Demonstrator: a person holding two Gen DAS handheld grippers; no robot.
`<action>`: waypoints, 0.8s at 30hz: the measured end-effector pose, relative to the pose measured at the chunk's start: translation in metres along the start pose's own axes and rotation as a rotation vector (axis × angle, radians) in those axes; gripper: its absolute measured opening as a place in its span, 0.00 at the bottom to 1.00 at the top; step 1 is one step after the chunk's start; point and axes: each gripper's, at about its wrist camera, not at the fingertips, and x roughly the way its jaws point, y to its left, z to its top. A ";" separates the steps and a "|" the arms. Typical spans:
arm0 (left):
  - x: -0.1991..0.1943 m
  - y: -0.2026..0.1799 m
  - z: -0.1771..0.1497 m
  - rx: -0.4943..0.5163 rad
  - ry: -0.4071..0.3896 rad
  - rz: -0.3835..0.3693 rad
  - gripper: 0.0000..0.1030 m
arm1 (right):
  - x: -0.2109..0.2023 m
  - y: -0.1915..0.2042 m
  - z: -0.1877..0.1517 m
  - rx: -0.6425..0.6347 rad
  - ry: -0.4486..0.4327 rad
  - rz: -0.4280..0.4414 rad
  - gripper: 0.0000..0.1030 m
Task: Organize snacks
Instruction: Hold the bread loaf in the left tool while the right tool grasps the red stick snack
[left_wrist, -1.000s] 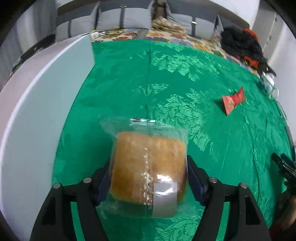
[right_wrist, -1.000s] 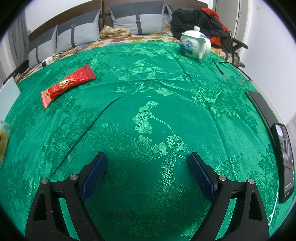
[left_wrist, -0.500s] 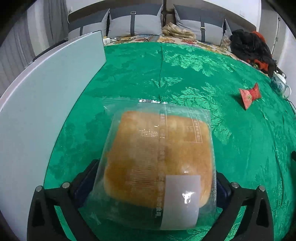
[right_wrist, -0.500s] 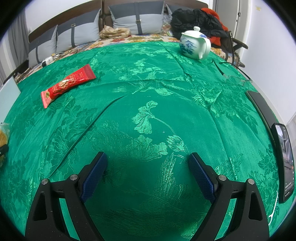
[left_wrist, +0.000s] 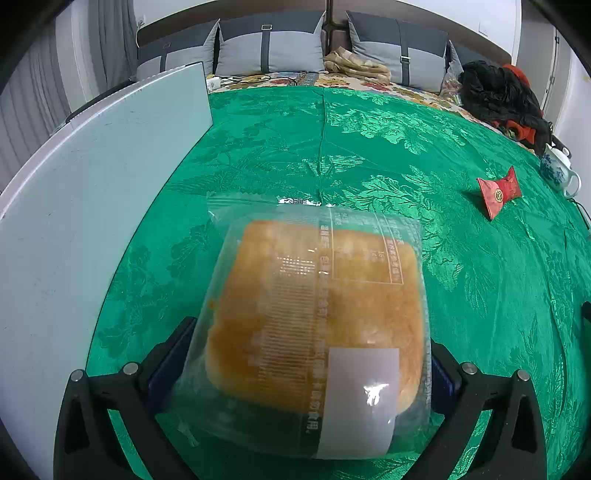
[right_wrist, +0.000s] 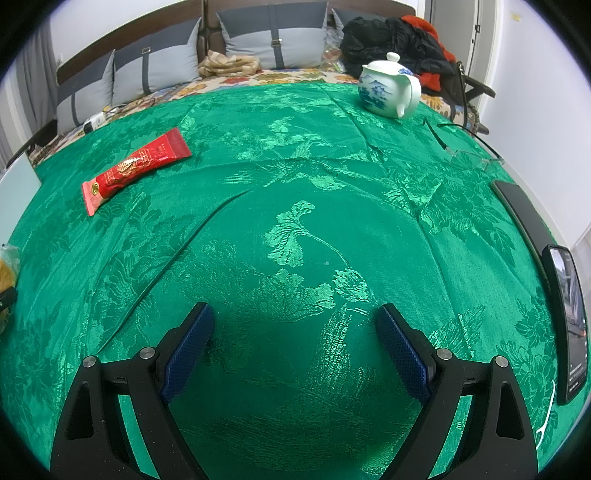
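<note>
We count two snacks in all, and we take the green tablecloth (right_wrist: 295, 221) as our landmark. The first is one bread loaf sealed in a clear bag (left_wrist: 314, 317). Our left gripper (left_wrist: 306, 365) has its jaws closed in on the bag from both sides, the blue pads pressing against the wrapper at its lower corners, so the bag is held above the near part of the tablecloth. In the right wrist view only a sliver of that bag shows at the cloth's left edge.

The second snack is one long red packet (right_wrist: 135, 168), lying flat on the tablecloth toward its far left in the right wrist view, well apart from both grippers. The left wrist view shows the same packet (left_wrist: 498, 190) end-on at the cloth's right side.

Our right gripper (right_wrist: 293, 347) hangs over the near middle of the tablecloth with its two jaws spread wide and nothing between them.

Along the cloth's left edge stands one pale blue-white board (left_wrist: 92, 206). At the far right corner of the cloth sits one white and blue teapot (right_wrist: 389, 90). One phone (right_wrist: 567, 325) lies at the cloth's right edge, just beside one long dark bar (right_wrist: 517, 210). Beyond the far edge we count four grey cushions (left_wrist: 269, 48).
</note>
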 end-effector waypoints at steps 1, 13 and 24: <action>0.000 0.000 0.000 0.000 0.000 0.000 1.00 | 0.000 0.000 0.000 0.000 0.000 0.000 0.89; 0.001 0.000 0.000 0.000 0.000 0.000 1.00 | 0.001 0.001 0.002 0.016 0.025 -0.012 0.91; 0.001 0.000 0.001 0.000 0.000 -0.001 1.00 | 0.030 0.078 0.099 0.387 0.137 0.410 0.91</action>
